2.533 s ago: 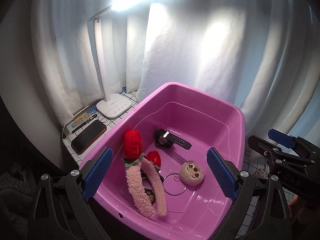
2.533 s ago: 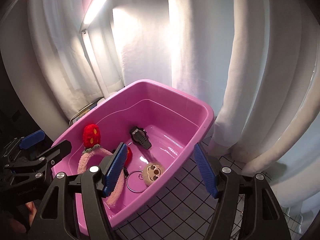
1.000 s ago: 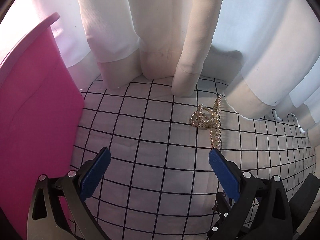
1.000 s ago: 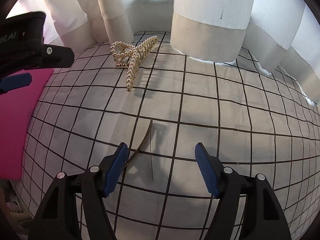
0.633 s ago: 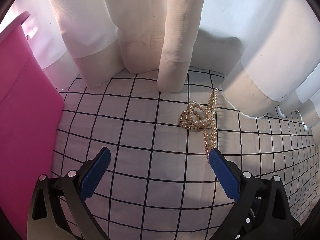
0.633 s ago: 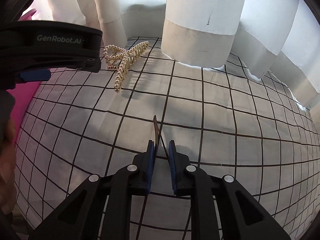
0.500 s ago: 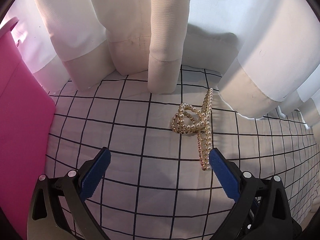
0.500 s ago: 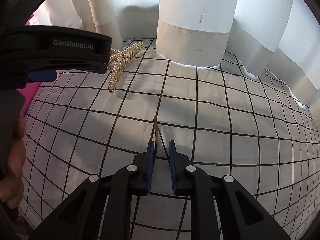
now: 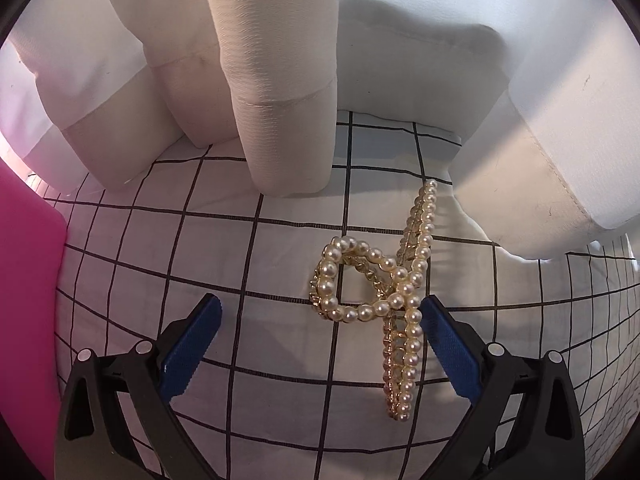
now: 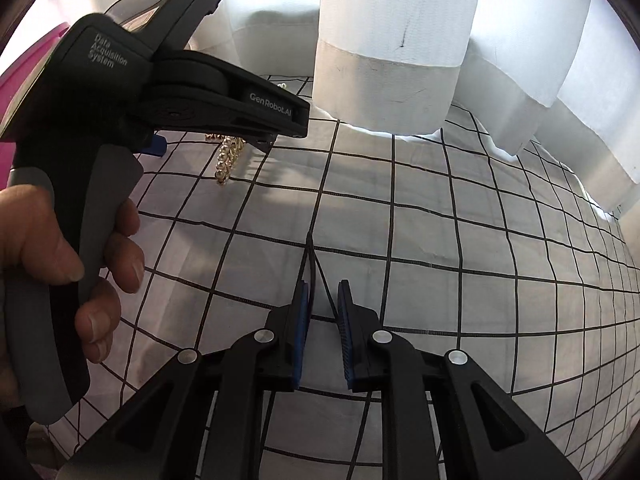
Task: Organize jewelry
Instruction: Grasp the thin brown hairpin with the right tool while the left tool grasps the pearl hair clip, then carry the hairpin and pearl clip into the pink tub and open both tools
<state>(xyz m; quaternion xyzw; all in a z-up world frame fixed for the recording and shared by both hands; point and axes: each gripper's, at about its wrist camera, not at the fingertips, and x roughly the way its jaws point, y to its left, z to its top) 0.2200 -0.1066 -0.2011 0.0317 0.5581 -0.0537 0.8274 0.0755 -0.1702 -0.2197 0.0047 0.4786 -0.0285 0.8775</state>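
A gold hair claw set with pearls (image 9: 390, 292) lies on the white checked cloth (image 9: 256, 248). My left gripper (image 9: 320, 312) is open, low over the cloth, with the claw between its blue pads, nearer the right pad (image 9: 450, 340). In the right wrist view the left gripper body (image 10: 168, 92) covers most of the claw (image 10: 226, 158). My right gripper (image 10: 323, 300) is shut on a thin dark hair clip (image 10: 314, 268) and holds it just above the cloth.
The pink tub (image 9: 24, 300) stands at the left edge. White curtain folds (image 9: 280, 80) hang down to the cloth right behind the claw. The person's hand (image 10: 60, 248) holds the left gripper's handle. The checked cloth stretches to the right.
My left gripper has moved forward and down until its open pads flank the pearl claw. My right gripper closed on the thin clip about half a second ago and still holds it.
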